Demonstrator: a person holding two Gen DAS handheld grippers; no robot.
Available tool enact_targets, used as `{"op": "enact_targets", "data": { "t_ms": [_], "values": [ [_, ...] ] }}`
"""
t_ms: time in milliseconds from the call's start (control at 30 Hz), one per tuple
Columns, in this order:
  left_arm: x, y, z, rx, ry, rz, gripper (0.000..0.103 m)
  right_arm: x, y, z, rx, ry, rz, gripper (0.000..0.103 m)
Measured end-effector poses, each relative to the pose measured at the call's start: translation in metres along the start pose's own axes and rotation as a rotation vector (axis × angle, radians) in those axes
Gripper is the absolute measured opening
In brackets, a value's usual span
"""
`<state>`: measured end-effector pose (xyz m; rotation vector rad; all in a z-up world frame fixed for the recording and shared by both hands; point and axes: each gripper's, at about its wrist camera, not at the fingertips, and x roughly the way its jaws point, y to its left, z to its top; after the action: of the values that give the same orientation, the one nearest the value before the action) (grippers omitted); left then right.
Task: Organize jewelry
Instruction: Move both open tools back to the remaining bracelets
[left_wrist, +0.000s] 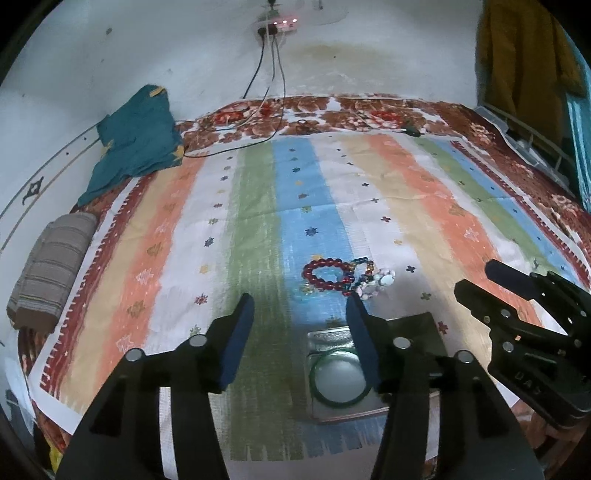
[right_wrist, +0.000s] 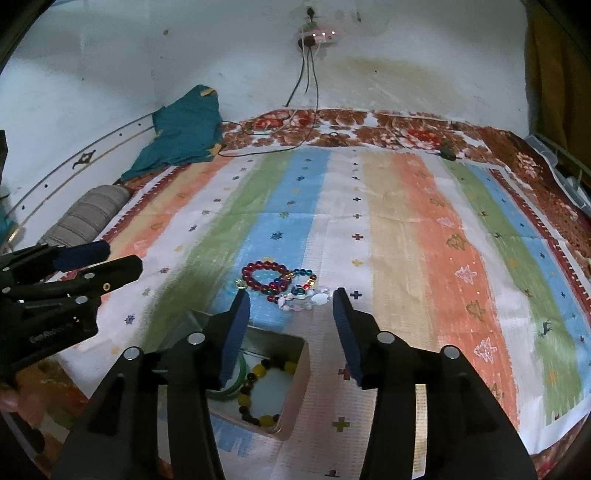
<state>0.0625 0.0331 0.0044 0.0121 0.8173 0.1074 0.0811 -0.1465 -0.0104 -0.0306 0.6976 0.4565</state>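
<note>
A red bead bracelet (left_wrist: 325, 275) (right_wrist: 264, 277) lies on the striped cloth, tangled with a multicoloured bead bracelet (left_wrist: 364, 269) (right_wrist: 304, 278) and a pale stone bracelet (left_wrist: 380, 280) (right_wrist: 310, 299). A metal box (left_wrist: 321, 410) (right_wrist: 295, 398) nearer me holds a green bangle (left_wrist: 338, 400) (right_wrist: 240, 380) and a yellow-and-black bead bracelet (right_wrist: 262, 391). My left gripper (left_wrist: 301, 301) is open and empty, above the box and short of the bracelets. My right gripper (right_wrist: 291, 297) is open and empty, just before the bracelet pile; it also shows in the left wrist view (left_wrist: 476, 278).
The striped cloth (left_wrist: 369, 206) covers a floral bedspread (right_wrist: 535, 173). A teal garment (left_wrist: 136, 136) and a grey rolled cloth (left_wrist: 51, 266) lie at the far left. Cables (left_wrist: 266, 92) run from a wall socket onto the bed. A rail (left_wrist: 532, 147) stands at the right.
</note>
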Motion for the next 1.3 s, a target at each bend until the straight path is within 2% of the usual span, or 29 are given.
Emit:
{"op": "enact_targets", "data": {
  "t_ms": [100, 300, 467, 633, 833, 1000, 1300],
  "values": [
    [0.004, 0.003, 0.002, -0.015, 0.010, 0.006, 0.060, 0.002, -0.004, 0.002, 0.012, 0.002, 0.001, 0.052],
    [0.015, 0.011, 0.008, -0.052, 0.044, 0.000, 0.070, 0.005, -0.014, 0.007, 0.042, 0.002, -0.017, 0.064],
    [0.025, 0.016, 0.015, -0.083, 0.076, -0.012, 0.071, 0.011, -0.024, 0.013, 0.067, 0.022, -0.018, 0.068],
    [0.027, 0.011, 0.021, -0.066, 0.069, -0.018, 0.074, 0.018, -0.025, 0.015, 0.070, 0.044, -0.012, 0.074],
    [0.042, 0.012, 0.029, -0.056, 0.098, -0.013, 0.075, 0.031, -0.029, 0.023, 0.082, 0.064, -0.003, 0.083],
    [0.055, 0.021, 0.037, -0.087, 0.126, -0.008, 0.075, 0.046, -0.031, 0.029, 0.071, 0.093, -0.011, 0.083],
    [0.069, 0.014, 0.043, -0.056, 0.146, 0.011, 0.076, 0.062, -0.034, 0.036, 0.055, 0.112, -0.041, 0.083]
  ]
}}
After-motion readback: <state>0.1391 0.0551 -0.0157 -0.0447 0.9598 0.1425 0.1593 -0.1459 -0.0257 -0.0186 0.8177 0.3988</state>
